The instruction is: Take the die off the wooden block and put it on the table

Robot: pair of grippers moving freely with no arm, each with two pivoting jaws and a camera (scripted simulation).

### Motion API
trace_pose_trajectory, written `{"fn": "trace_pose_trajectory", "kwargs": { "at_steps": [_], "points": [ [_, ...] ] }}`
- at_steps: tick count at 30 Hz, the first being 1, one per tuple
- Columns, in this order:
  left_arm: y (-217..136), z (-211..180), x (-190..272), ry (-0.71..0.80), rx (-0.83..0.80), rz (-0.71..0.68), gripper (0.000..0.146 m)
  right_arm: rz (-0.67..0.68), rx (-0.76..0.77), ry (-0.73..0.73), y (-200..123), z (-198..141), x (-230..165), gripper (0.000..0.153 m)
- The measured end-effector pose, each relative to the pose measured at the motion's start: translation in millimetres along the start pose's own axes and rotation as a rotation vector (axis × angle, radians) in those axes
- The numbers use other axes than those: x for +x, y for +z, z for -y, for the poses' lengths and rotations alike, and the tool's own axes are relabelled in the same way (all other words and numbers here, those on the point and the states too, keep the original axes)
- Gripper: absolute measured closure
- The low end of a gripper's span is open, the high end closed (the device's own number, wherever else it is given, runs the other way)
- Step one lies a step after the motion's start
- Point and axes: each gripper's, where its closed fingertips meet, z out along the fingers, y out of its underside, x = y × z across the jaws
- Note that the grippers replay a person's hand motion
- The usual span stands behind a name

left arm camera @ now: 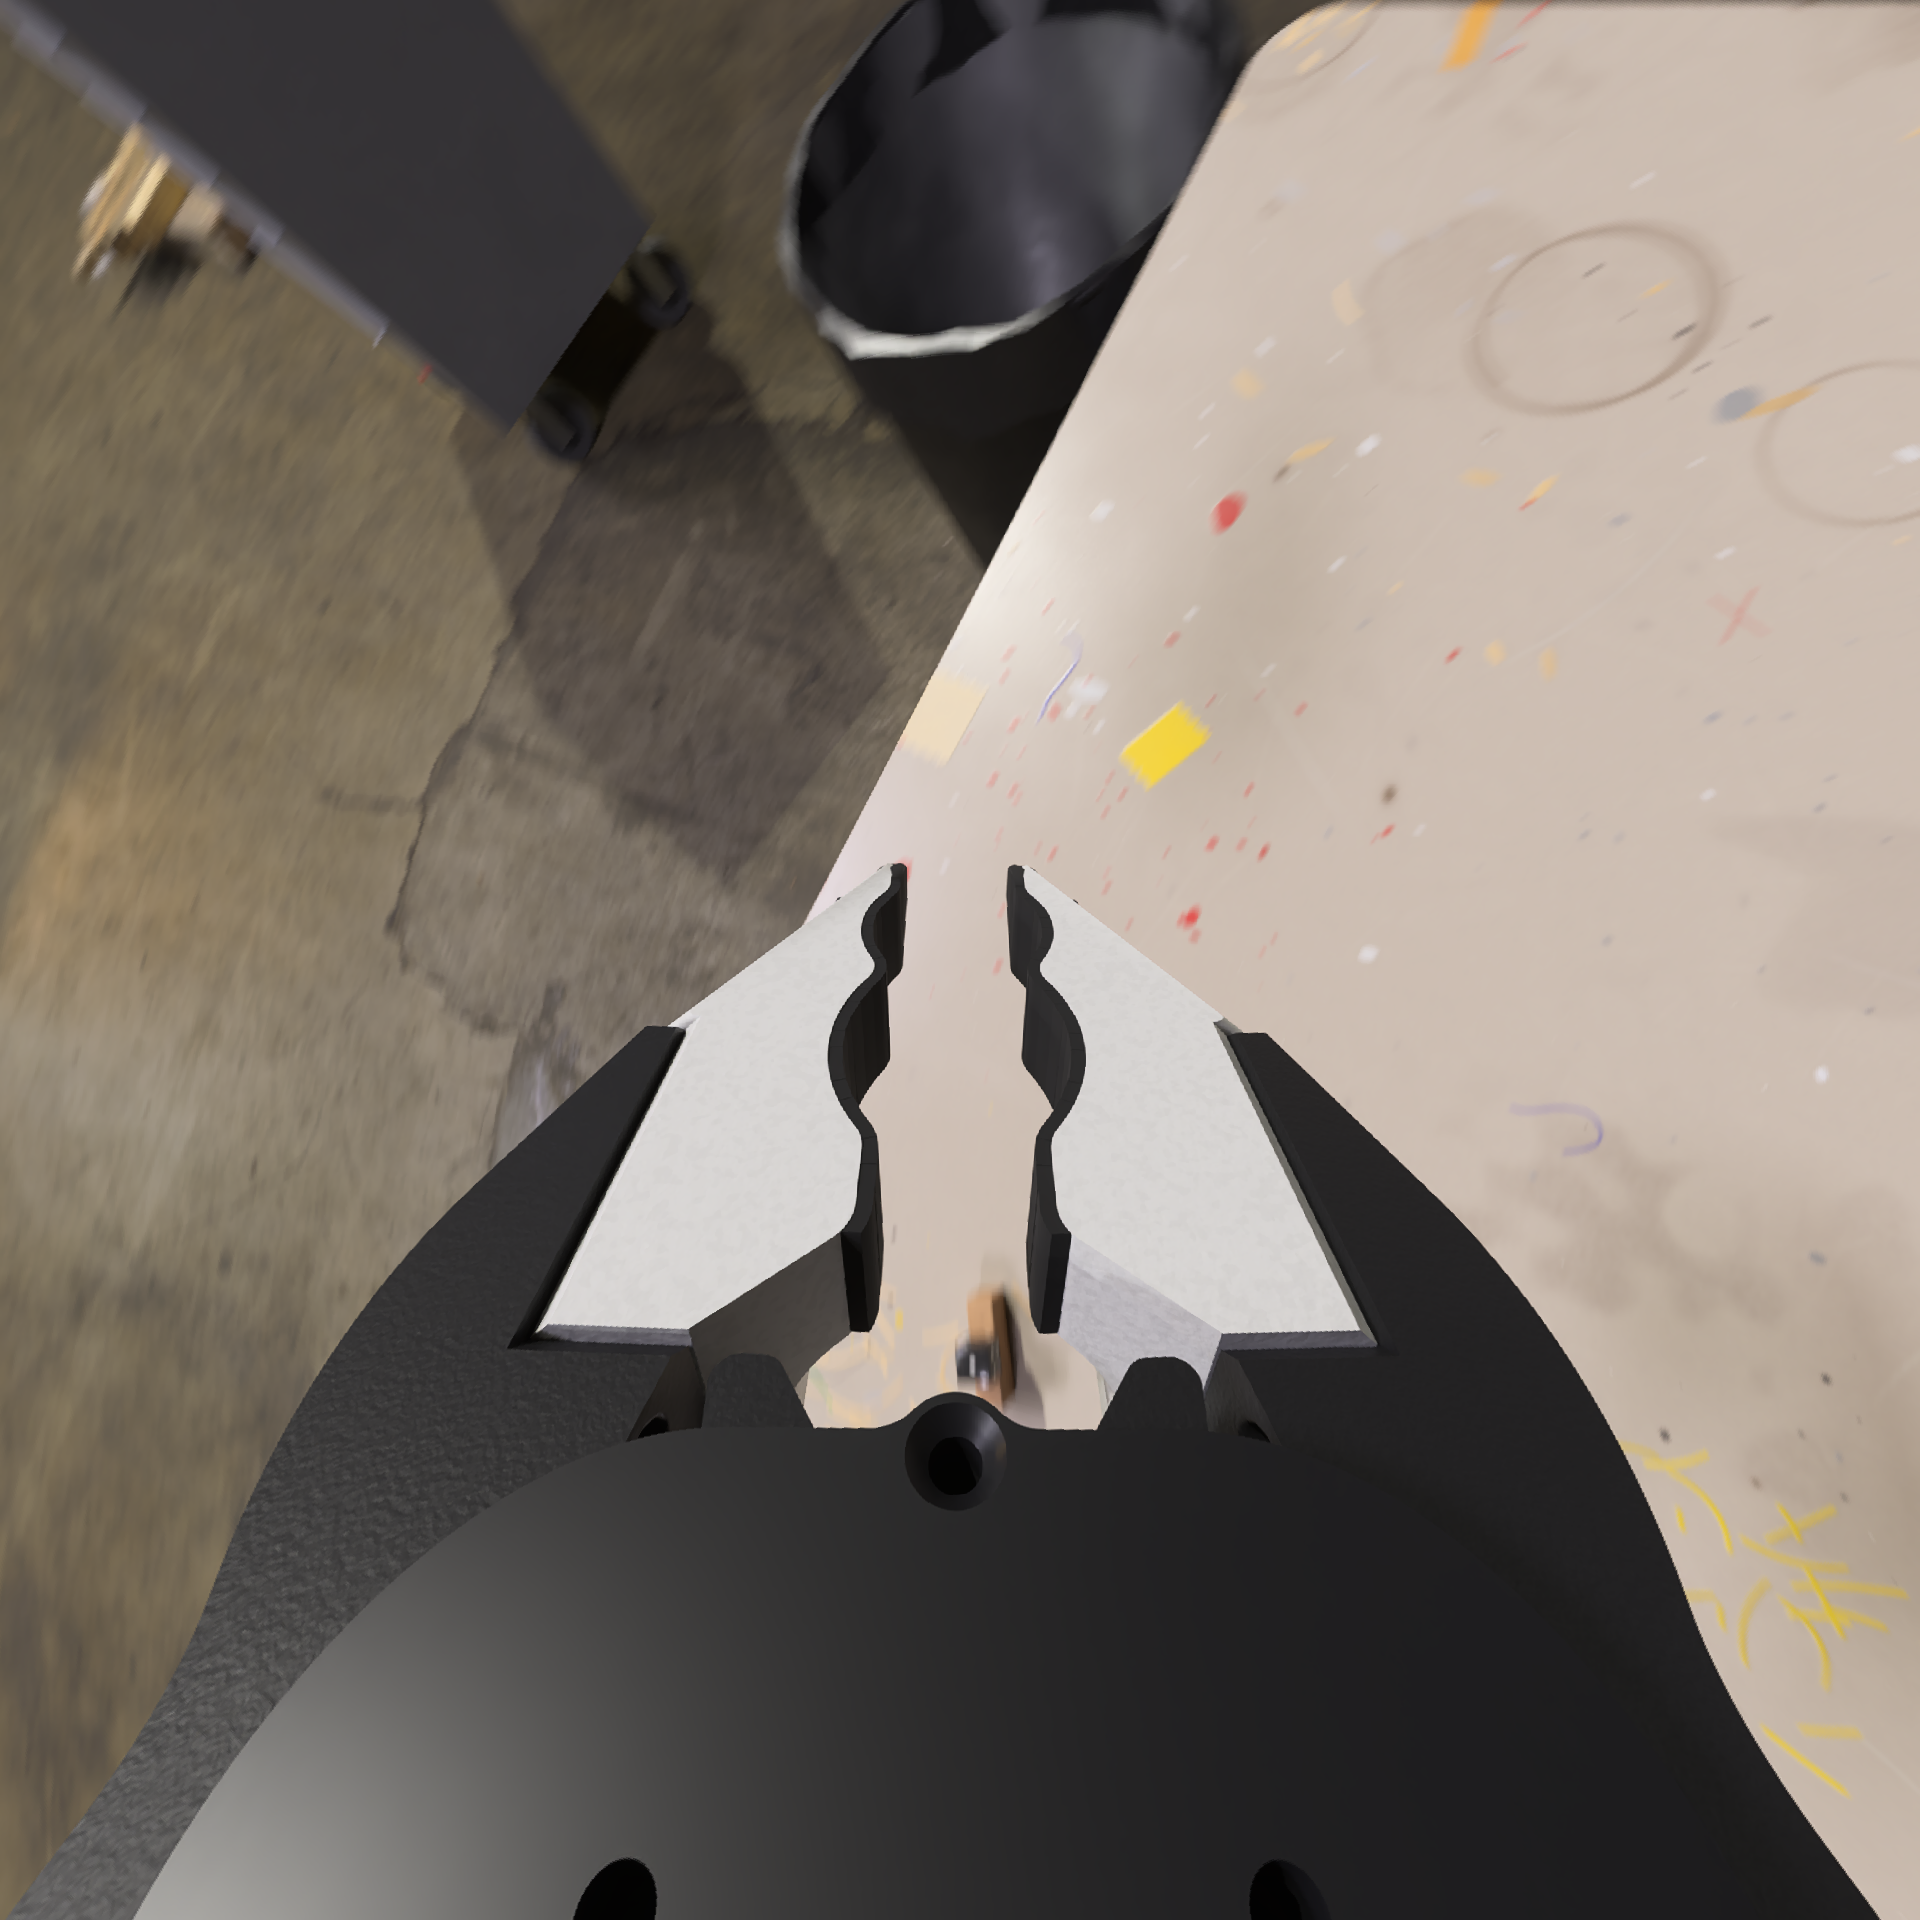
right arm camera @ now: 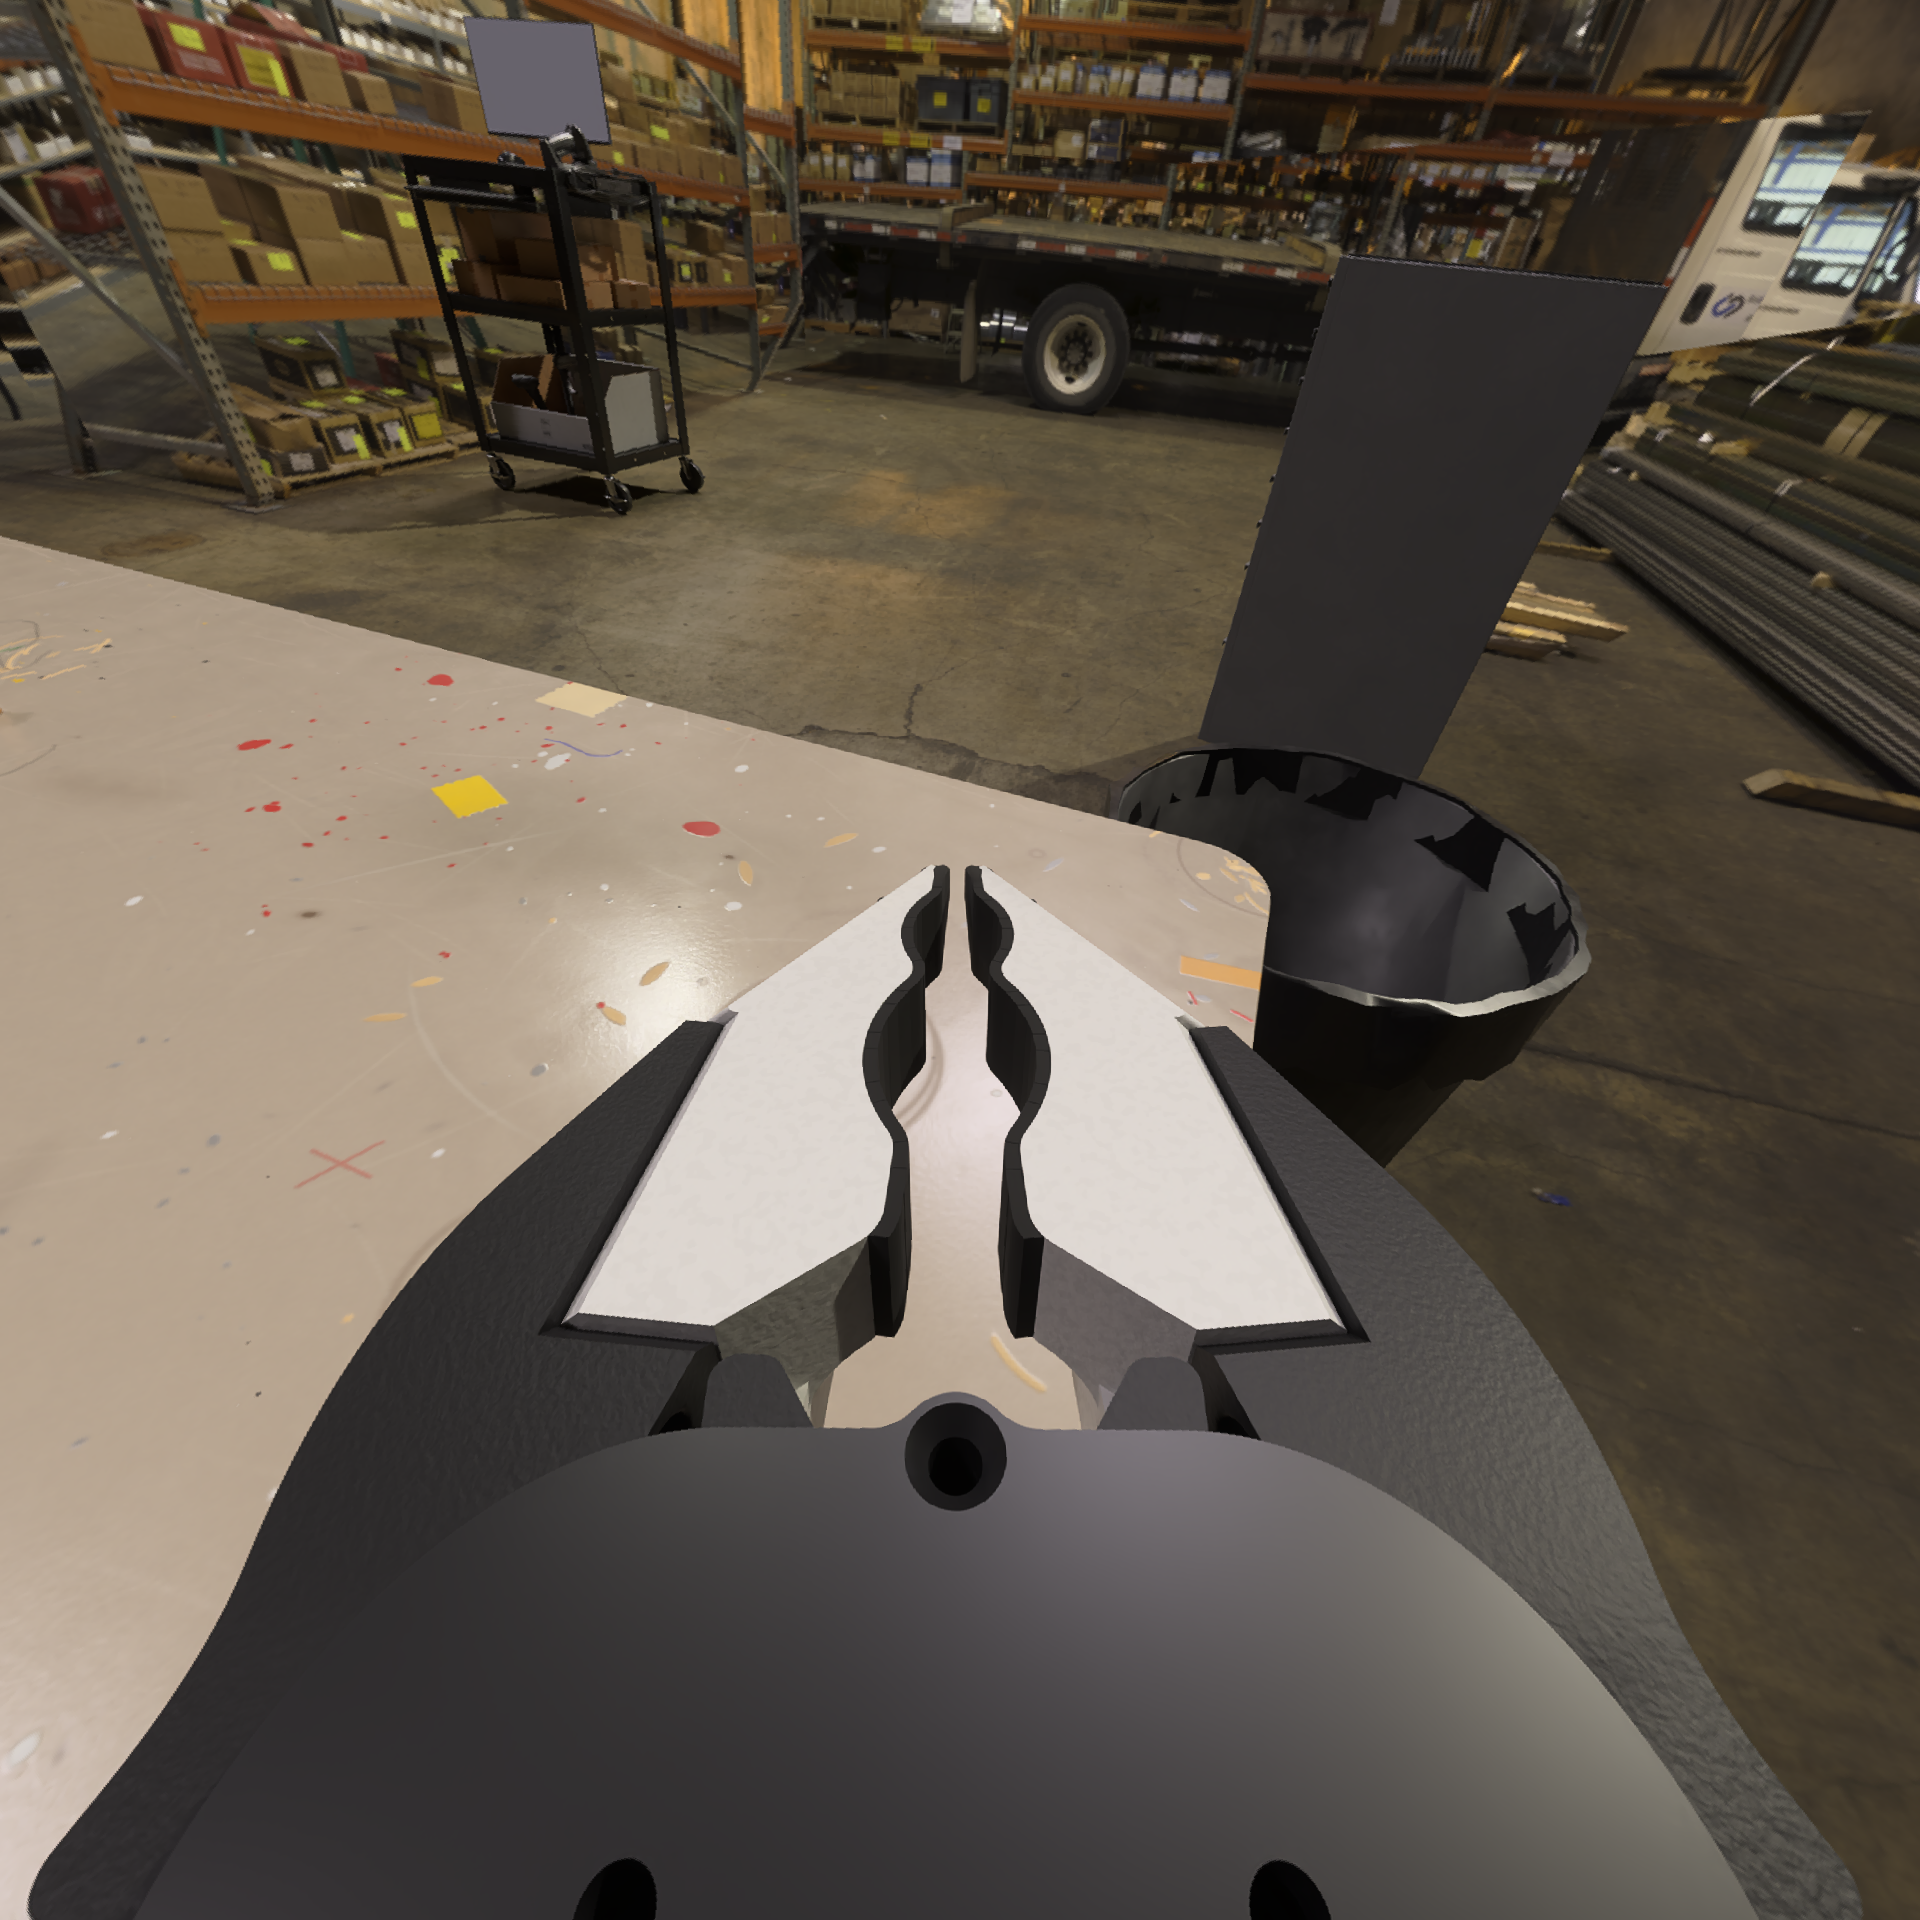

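Observation:
In the left wrist view a small wooden block (left arm camera: 1000, 1338) lies on the beige table (left arm camera: 1455, 831). It shows only through the gap low between my fingers, close under the gripper. A small dark die (left arm camera: 972, 1363) sits against the block; how it rests is blurred. My left gripper (left arm camera: 957, 883) hangs over the table's left edge, jaws a narrow gap apart, holding nothing. My right gripper (right arm camera: 955, 878) is shut and empty, low over the table (right arm camera: 260, 987) near its far right corner. The block and die do not show in the right wrist view.
A black bin (left arm camera: 997, 208) (right arm camera: 1392, 935) stands on the floor by the table's corner. A dark upright panel (right arm camera: 1434, 499) stands behind it. A black wheeled cart (right arm camera: 561, 332) stands farther off by the shelving. The table bears paint spatter and a yellow patch (left arm camera: 1164, 743).

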Motion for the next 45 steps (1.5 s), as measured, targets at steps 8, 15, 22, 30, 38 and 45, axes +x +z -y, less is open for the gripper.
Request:
{"fn": "trace_pose_trajectory", "kwargs": {
  "at_steps": [8, 15, 22, 30, 38, 45],
  "points": [
    [-47, -155, -25, -0.256, -0.253, 0.174, 0.124, 0.0, -0.014, -0.017, 7, -3, -6, 0.153],
    [-19, -234, -10, -0.361, -0.367, 0.034, 0.119, -0.003, -0.026, -0.056, 13, -4, -14, 0.153],
    [29, -253, 10, -0.296, -0.416, -0.163, 0.107, -0.008, -0.047, -0.098, 20, -6, -21, 0.153],
    [65, -271, 18, -0.287, -0.516, -0.237, 0.098, -0.01, -0.067, -0.114, 22, -13, -20, 0.153],
    [57, -268, 9, -0.261, -0.536, -0.206, 0.127, -0.004, -0.062, -0.099, 19, -13, -16, 0.153],
    [-7, -180, -21, -0.207, -0.35, -0.015, 0.129, 0.02, -0.036, -0.094, 17, -6, -16, 0.153]
  ]
}}
